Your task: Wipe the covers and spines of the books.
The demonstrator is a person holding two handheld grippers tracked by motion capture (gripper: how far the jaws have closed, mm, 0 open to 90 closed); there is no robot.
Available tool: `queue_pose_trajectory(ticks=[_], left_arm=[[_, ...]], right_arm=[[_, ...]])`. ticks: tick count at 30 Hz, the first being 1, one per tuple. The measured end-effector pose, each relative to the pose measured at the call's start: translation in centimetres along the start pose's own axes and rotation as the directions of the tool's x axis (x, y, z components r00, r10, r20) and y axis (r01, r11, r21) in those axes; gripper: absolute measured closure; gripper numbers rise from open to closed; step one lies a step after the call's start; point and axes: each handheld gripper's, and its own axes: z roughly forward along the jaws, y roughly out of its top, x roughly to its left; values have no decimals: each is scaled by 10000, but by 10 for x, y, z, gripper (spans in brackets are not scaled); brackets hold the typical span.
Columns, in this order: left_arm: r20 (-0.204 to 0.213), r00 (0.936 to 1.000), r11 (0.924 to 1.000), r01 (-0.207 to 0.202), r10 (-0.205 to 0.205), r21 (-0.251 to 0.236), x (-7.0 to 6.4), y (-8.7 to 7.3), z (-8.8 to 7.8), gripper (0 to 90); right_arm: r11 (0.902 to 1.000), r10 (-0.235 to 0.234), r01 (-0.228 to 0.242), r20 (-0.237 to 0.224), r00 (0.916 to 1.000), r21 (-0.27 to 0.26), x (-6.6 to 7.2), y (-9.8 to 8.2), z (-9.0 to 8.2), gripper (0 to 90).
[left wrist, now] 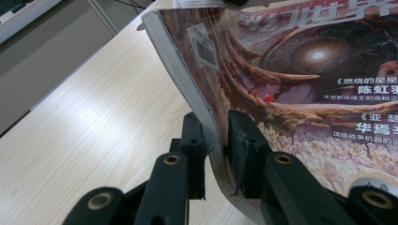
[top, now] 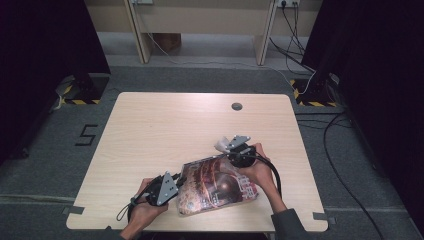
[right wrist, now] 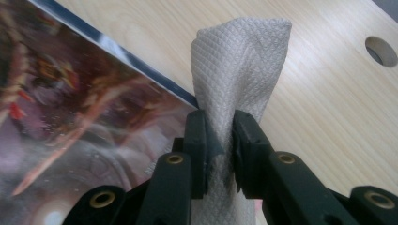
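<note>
I see magazine (top: 216, 186) – glossy cover, thick soft page block, bowed – at table's (top: 150, 130) 6 o'clock edge. My left tool (left wrist: 217, 140) pinches its edge, pads either side of pages; left hand (top: 145, 202) low at magazine's 9 o'clock. My right tool (right wrist: 219, 136) clamps white quilted paper towel (right wrist: 239, 61), crumpled upright – at magazine's 1 o'clock corner, right hand (top: 260, 167) wrapped round body.

- The magazine (left wrist: 300, 84) runs past the left gripper view's top and right edges.
- The magazine cover is blurred in the right gripper view.
- The white cloth (right wrist: 239, 61) has its lower end cut off.
</note>
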Motion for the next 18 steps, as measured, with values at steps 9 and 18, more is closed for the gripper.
queue_pose_trajectory(ticks=[9,18], left_arm=[[2,10000,10000,6,-6,13,0,0,0,767],[-24,10000,10000,3,-3,75,0,-1,0,765]], right_arm=[[9990,-308,300,-254,9992,-337,16,10,-7,772],[9936,-864,825,-488,9951,-777,37,25,-15,770]])
